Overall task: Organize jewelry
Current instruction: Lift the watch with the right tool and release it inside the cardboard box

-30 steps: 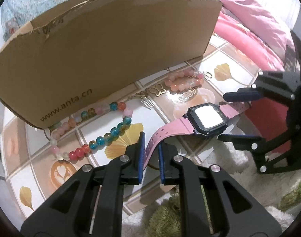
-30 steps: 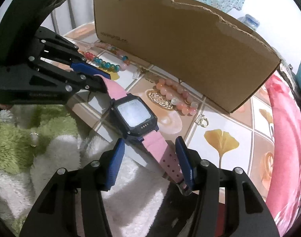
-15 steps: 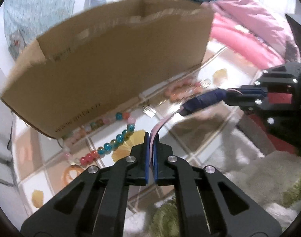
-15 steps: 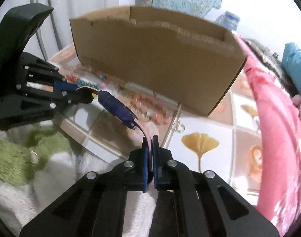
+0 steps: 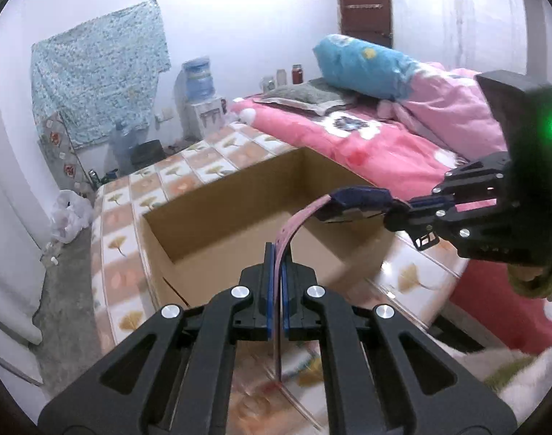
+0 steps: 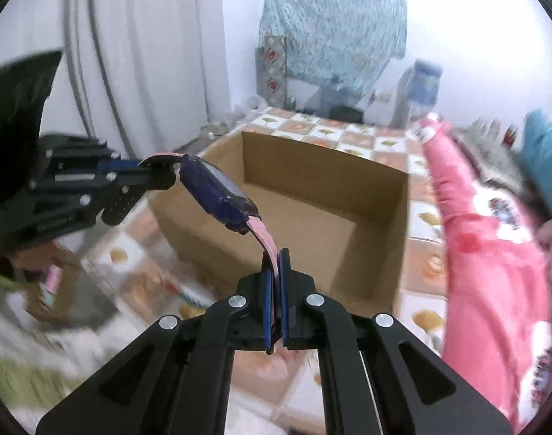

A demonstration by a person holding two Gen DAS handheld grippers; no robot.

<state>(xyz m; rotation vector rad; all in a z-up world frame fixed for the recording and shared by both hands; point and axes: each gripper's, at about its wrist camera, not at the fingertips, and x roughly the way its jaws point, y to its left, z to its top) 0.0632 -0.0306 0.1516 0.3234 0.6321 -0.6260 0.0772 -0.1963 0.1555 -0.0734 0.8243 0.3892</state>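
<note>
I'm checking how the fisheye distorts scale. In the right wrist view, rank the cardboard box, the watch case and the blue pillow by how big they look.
Largest to smallest as they appear:
1. cardboard box
2. watch case
3. blue pillow
The pillow is cut off at the frame edge and far away, while the watch case is close, so the last two say little about true size.

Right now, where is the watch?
The watch hangs in the air over the open cardboard box, strung between the left hand-held gripper and right hand-held gripper, each clamping one pink strap end.

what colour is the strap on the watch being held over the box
Pink, on the dark blue square-cased watch; its strap shows best in the right wrist view.
</note>
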